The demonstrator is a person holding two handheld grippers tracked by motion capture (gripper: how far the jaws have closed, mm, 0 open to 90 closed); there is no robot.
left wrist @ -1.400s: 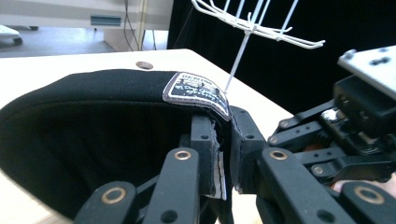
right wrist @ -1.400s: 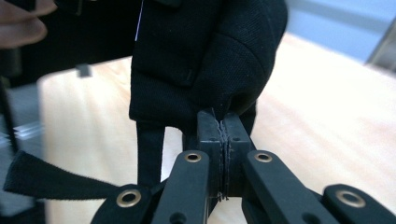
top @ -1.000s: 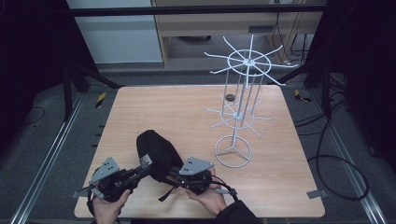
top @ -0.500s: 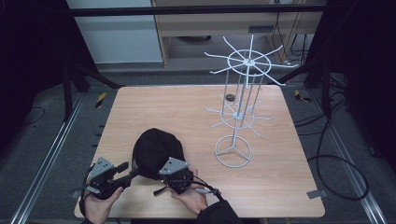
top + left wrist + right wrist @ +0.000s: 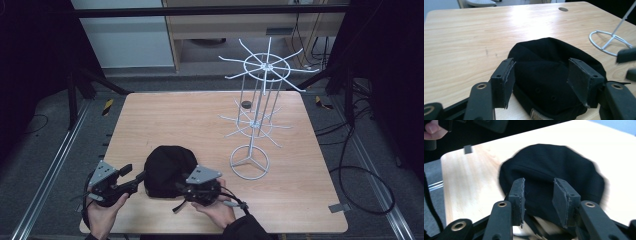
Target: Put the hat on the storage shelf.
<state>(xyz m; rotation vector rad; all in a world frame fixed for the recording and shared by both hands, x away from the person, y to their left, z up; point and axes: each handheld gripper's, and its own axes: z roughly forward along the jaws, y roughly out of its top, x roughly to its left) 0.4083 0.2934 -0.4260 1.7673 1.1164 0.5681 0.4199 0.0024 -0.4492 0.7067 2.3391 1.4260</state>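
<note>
Black cap (image 5: 167, 169) lies flat on the counter (image 5: 200, 125), near the front edge, left of centre, w/ the crown up. It sits btwn the two grippers.

Left gripper (image 5: 131, 181) is just left of the cap, low over the counter, pointing right at the cap's side. In the left gripper view (image 5: 540, 80) its jaws are spread wide, having just been opening; cap (image 5: 554, 72) lies right ahead and partly btwn the pads, but the pads don't press on it, gap visible on the left pad, the right one close to the fabric.

Right gripper (image 5: 182, 187) is at the cap's near-right edge, touching or just over the rim; can't tell which from the high view. In the right gripper view (image 5: 539, 195) jaws are apart, abt half spread, also just been opening; cap (image 5: 554, 167) is straight ahead, its near edge reaching in btwn the pads, not pinched. Picture is blurred at the cap's outline.

White wire rack (image 5: 255, 120) stands well to the right of the cap, apart from both grippers.
</note>
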